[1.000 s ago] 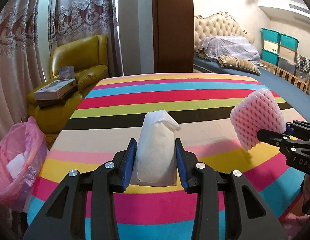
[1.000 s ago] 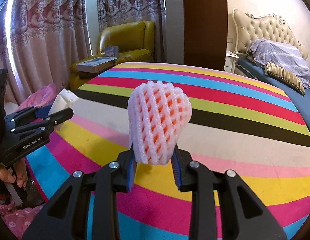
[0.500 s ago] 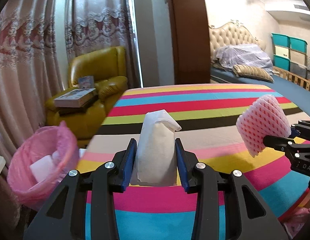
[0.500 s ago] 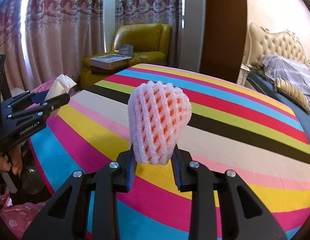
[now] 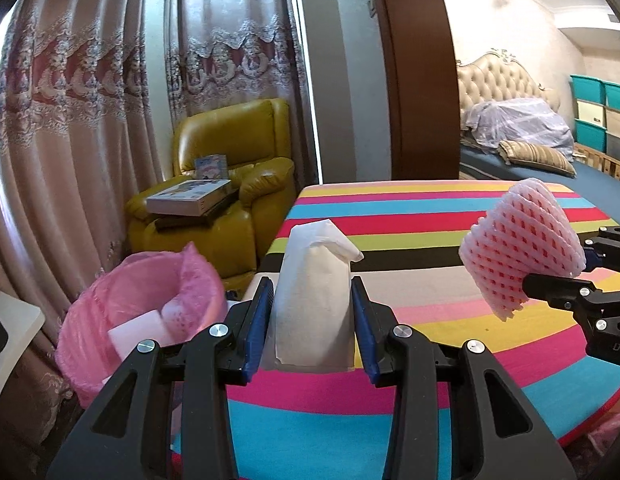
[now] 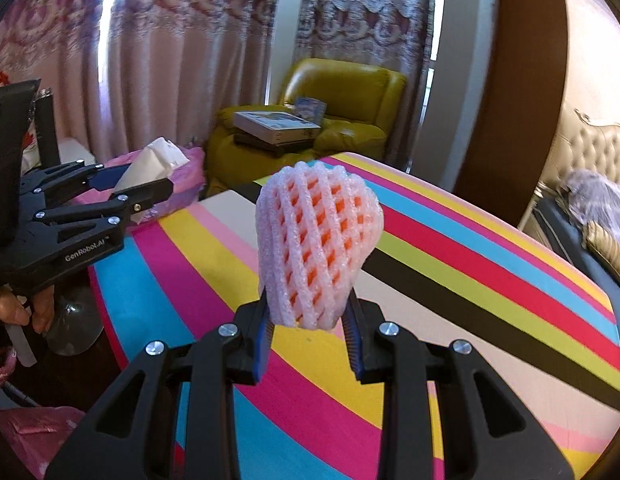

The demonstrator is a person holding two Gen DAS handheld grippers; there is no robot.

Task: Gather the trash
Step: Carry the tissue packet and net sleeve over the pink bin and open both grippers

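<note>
Lace-trimmed pink curtains (image 5: 89,128) hang behind a yellow leather armchair (image 5: 229,168), with a tufted bed (image 5: 510,120) beyond.

Black claw (image 5: 312,320); blue pads (image 5: 257,322); silver screws (image 5: 216,330)

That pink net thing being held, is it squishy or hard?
Probably squishy: the foam net narrows where the right gripper pinches it. Likely very light, since it stands upright from that small grip. Its open mesh should resist slipping.
</note>
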